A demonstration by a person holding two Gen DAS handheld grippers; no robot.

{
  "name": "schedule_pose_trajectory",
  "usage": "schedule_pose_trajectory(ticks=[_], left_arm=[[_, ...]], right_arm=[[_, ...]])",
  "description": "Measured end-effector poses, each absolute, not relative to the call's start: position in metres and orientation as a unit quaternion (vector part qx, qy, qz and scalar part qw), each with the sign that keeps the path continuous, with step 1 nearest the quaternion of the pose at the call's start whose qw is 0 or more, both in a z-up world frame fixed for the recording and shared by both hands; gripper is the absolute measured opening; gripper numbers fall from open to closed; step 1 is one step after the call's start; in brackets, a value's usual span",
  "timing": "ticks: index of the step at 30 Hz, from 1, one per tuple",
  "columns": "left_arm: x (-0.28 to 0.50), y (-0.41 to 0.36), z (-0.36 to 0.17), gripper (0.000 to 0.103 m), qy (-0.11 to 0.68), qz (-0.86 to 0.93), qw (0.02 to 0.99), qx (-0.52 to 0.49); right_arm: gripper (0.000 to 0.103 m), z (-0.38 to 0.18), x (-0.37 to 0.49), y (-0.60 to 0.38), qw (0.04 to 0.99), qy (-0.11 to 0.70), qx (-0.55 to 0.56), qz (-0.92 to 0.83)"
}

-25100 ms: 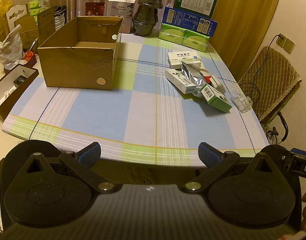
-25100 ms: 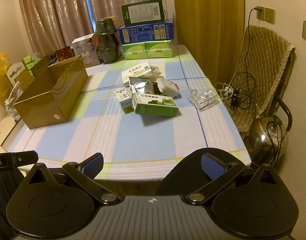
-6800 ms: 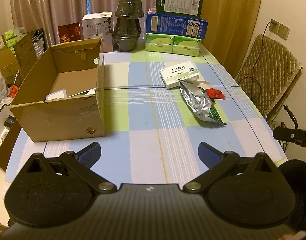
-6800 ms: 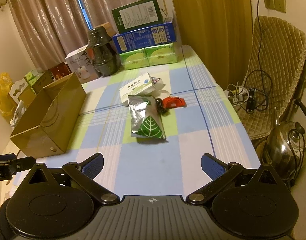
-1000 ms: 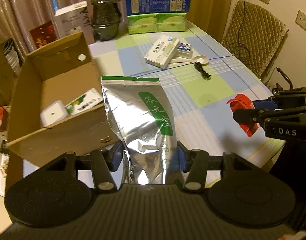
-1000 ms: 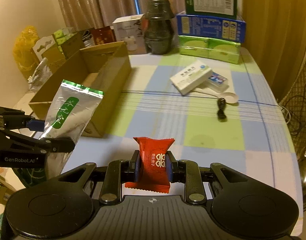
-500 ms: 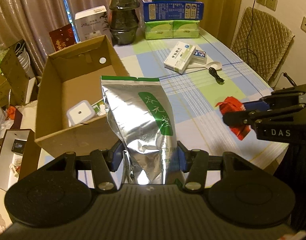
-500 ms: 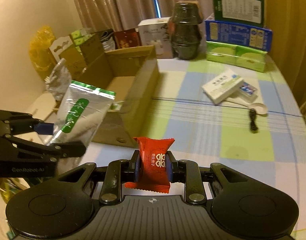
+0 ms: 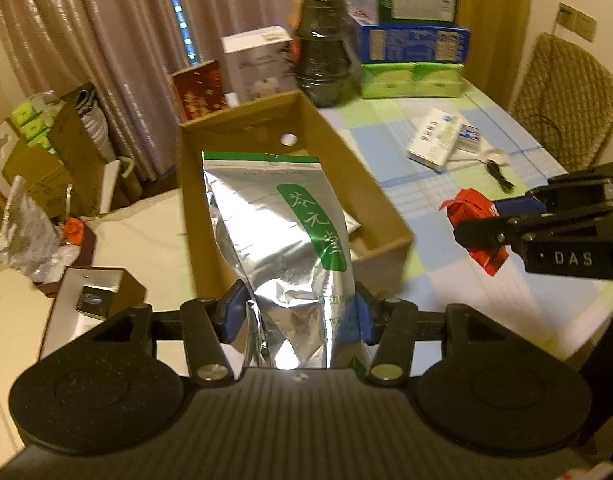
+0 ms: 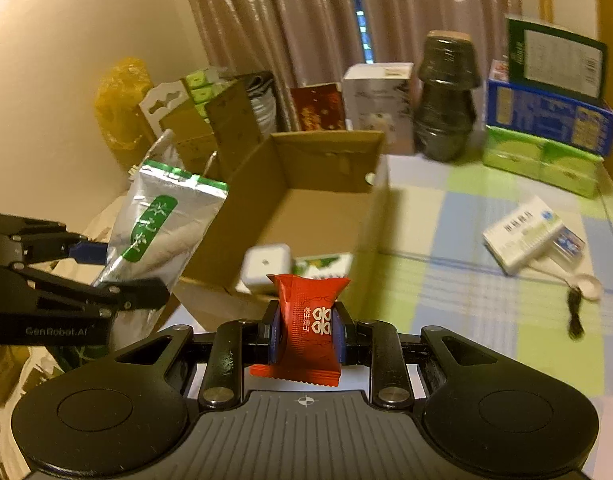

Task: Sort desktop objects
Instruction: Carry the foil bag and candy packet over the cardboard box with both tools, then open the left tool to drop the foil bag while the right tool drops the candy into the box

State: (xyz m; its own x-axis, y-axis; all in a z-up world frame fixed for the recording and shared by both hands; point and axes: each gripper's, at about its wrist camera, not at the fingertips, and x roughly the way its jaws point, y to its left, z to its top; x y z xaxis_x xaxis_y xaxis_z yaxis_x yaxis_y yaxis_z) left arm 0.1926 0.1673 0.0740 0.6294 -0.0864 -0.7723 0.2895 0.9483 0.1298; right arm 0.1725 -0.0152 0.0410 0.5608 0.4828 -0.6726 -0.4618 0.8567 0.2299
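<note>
Left wrist view: left gripper (image 9: pixel 298 316) clamped on foil pouch (image 9: pixel 282 240) over cardboard box (image 9: pixel 386 208), right gripper (image 10: pixel 306 330) pinching red sweet (image 10: pixel 308 320) nearby, both seemingly poised for dropping in.

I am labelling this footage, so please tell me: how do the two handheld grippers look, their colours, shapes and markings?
Both are matte black. The left gripper and right gripper have blue finger pads, silver pivot screws, two round discs and a ribbed centre plate. Side views show white lettering: "DAS" on the right gripper, "GenRobot.AI" on the left.
</note>
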Motion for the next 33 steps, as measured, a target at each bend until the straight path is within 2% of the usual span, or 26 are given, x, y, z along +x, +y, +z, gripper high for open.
schedule_pose_trajectory(ticks=[11, 30, 33], left_arm=[[0.263, 0.197, 0.080, 0.049, 0.423, -0.096, 0.893, 0.120], [0.356, 0.208, 0.037, 0.051, 0.431, -0.091, 0.893, 0.092], [0.358, 0.212, 0.038, 0.048, 0.420, -0.084, 0.900, 0.082]], right_arm=[[0.023, 0.035, 0.235, 0.025, 0.882, 0.387, 0.008, 0.270], [0.023, 0.000, 0.318, 0.037, 0.874, 0.405, 0.023, 0.267], [0.023, -0.007, 0.324, 0.038, 0.872, 0.412, 0.026, 0.265]])
